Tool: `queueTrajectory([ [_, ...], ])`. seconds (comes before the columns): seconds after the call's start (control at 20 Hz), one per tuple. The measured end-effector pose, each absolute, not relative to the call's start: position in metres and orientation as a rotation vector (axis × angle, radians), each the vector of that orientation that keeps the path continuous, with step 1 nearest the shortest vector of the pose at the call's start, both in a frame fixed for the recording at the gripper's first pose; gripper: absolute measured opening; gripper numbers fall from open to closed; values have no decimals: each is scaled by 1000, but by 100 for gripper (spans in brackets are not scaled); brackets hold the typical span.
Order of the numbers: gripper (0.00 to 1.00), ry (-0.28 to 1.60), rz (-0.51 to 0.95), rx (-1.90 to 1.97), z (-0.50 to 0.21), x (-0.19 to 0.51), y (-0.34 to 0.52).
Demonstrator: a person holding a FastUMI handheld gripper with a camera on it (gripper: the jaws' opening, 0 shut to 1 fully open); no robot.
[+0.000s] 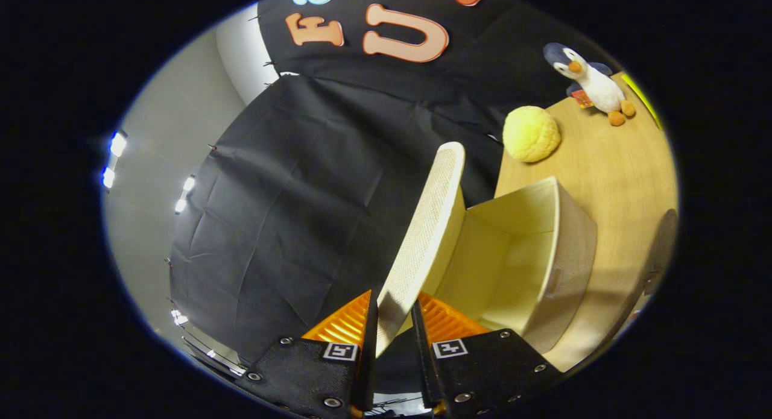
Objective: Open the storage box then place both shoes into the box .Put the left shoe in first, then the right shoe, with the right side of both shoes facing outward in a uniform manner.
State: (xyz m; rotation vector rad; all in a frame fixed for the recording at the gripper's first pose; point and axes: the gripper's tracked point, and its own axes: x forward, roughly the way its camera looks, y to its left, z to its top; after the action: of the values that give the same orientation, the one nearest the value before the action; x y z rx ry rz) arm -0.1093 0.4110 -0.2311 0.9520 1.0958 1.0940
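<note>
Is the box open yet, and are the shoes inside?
The box looks open: its lid is swung up and the inside I can see is bare. Right now the tool is shut on the lid's edge, one finger on each side. Left to do: let go of the lid, then put in the left shoe, then the right, both facing the same way.

You are working in a staged recording booth, not a lived-in home. Black cloth (pixel 289 214) hangs as its wall, a pale room wall (pixel 175 135) with bright lamps (pixel 114 160) shows past it, and household props, a plush penguin (pixel 594 84) and a yellow ball (pixel 531 134), sit on a wooden table (pixel 609 166).
</note>
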Motion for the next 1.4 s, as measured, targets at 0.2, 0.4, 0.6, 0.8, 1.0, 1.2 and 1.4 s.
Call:
queueTrajectory([
  [0.2,21,1038,1120,922,-200,-107,449],
  [0.4,18,1020,1142,854,-185,-109,495],
  [0.6,18,1035,1159,781,-179,-118,542],
  [0.8,18,1055,1156,708,-185,-123,590],
  [1.0,18,1104,1123,640,-196,-136,615],
  [1.2,28,1111,1091,595,-199,-140,616],
  [1.4,68,1046,1107,499,-202,-129,610],
])
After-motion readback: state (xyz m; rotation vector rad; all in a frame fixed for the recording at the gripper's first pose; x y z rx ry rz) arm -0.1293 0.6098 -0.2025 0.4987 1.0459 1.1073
